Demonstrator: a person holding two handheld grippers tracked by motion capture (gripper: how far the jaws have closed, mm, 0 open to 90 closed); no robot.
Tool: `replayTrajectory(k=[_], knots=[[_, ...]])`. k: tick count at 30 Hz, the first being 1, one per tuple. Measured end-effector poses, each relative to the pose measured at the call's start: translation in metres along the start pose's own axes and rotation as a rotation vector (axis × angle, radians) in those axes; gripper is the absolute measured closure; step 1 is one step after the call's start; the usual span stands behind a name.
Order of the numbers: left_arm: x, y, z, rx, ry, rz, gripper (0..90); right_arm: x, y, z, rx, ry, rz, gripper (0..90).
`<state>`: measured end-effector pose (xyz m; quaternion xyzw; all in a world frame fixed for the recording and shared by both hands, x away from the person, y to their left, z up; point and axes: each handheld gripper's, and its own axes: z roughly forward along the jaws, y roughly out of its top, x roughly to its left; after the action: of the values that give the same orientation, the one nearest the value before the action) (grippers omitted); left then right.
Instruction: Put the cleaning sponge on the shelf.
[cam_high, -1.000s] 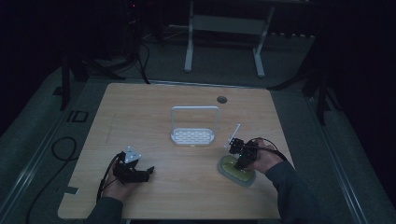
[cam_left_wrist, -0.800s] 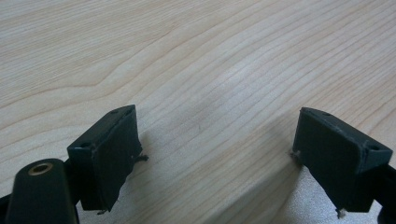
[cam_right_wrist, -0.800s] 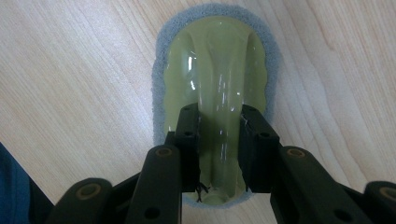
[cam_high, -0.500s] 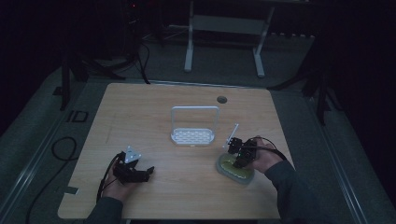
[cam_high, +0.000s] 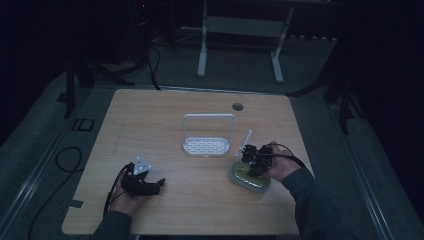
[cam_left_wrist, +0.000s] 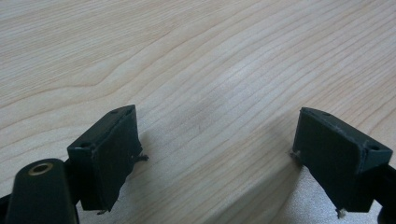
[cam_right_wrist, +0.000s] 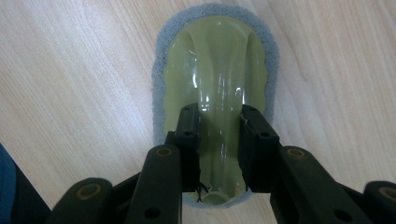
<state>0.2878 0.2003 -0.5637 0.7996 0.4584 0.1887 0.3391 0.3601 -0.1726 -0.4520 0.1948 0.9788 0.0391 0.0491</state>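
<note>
One grip is made: the right gripper (cam_right_wrist: 218, 140) is clamped on the scrubber (cam_right_wrist: 215, 70) at the table's (cam_high: 165, 115) four o'clock. Left gripper (cam_left_wrist: 217, 158) rests at seven o'clock, jaws apart and empty. Any scrubbing or moving seems yet to come.

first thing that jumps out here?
The right gripper, at the table's near right, is clamped on the raised ridge of a glossy green scrubber with a grey pad lying flat on the wood. Mid-table stands a white perforated rack with a tall hoop handle. The left gripper rests open at the near left.
</note>
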Motion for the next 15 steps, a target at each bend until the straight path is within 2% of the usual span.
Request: replayTrajectory(k=[15], knots=[[0.0,0.0,0.0,0.0,0.0,0.0,14.7,-0.001,0.01,-0.012,-0.047,-0.035,-0.035,71.5]])
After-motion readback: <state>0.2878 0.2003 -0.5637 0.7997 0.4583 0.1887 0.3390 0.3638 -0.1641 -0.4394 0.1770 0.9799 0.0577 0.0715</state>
